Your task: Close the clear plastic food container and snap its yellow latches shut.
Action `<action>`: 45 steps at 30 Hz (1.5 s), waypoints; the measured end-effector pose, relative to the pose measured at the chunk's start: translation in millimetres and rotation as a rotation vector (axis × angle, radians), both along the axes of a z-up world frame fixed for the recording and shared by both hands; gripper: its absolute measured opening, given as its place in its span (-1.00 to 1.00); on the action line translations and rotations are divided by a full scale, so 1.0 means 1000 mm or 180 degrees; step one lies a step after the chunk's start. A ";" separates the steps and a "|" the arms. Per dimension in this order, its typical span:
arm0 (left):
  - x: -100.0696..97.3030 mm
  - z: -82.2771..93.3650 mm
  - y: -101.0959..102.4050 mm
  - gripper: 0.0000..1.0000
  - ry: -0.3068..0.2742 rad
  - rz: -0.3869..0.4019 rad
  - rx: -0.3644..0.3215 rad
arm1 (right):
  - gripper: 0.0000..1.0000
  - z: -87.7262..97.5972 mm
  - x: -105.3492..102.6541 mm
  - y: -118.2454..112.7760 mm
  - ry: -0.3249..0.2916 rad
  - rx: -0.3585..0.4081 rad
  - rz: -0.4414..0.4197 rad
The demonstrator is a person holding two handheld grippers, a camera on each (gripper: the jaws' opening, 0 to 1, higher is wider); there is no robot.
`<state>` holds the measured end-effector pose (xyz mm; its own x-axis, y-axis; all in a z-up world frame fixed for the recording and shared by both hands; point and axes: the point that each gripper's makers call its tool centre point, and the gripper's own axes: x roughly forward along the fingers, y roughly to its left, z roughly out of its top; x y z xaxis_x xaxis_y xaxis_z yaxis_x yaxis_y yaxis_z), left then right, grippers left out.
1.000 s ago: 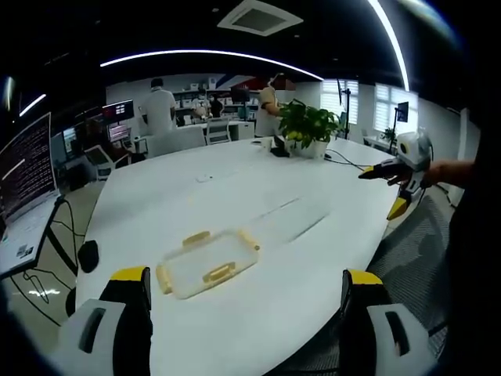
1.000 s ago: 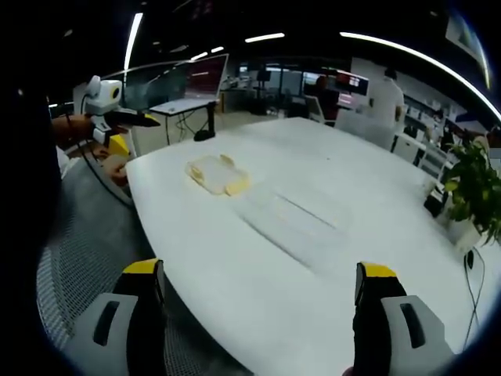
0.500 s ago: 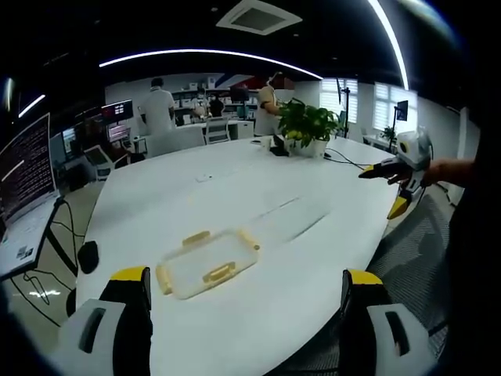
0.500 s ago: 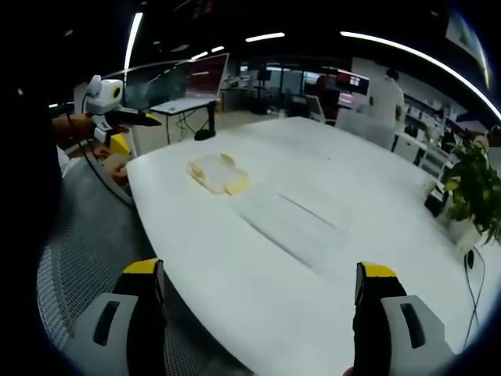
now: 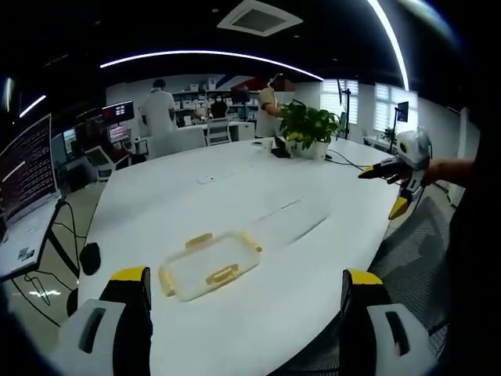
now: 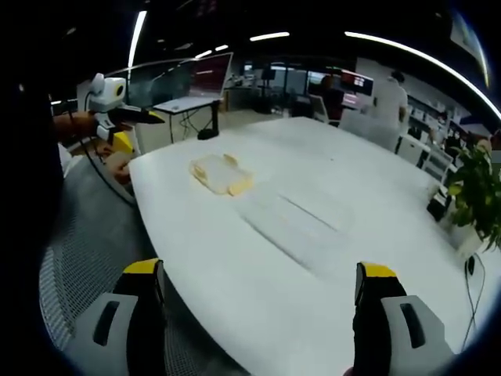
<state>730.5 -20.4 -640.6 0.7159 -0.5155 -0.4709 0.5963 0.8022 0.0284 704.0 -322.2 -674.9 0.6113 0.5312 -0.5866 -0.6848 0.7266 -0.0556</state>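
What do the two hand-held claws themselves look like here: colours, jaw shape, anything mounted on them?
The left claw and the right claw match: two broad, blocky jaws each, black on the inner faces, pale grey on the outer shells with dark slot-shaped recesses, capped by yellow tips. Seen from the side, the right claw shows a white body with dark tapered jaws and a yellow part underneath.

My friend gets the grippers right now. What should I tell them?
Left gripper: open, holding nothing, off the near table edge. Right gripper: open, holding nothing, off another edge.
The clear plastic food container lies flat on the white table, nearer the left gripper, with its yellow latches sticking out along the sides. I cannot tell if the lid is pressed fully down.
A potted plant stands at the far end.
Done: nothing touched yet.
Left: bring both grippers to the container, press the lid down, snap every latch.
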 end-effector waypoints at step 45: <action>0.037 -0.016 0.016 0.87 0.0147 -0.0373 0.0256 | 0.84 0.005 0.065 0.065 0.0022 -0.0253 0.0982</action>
<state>767.9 -4.2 -656.3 0.6296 -0.5535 -0.5452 0.6878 0.7234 0.0600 768.6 -257.0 -669.5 0.4243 0.6434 -0.6372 -0.8728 0.4780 -0.0986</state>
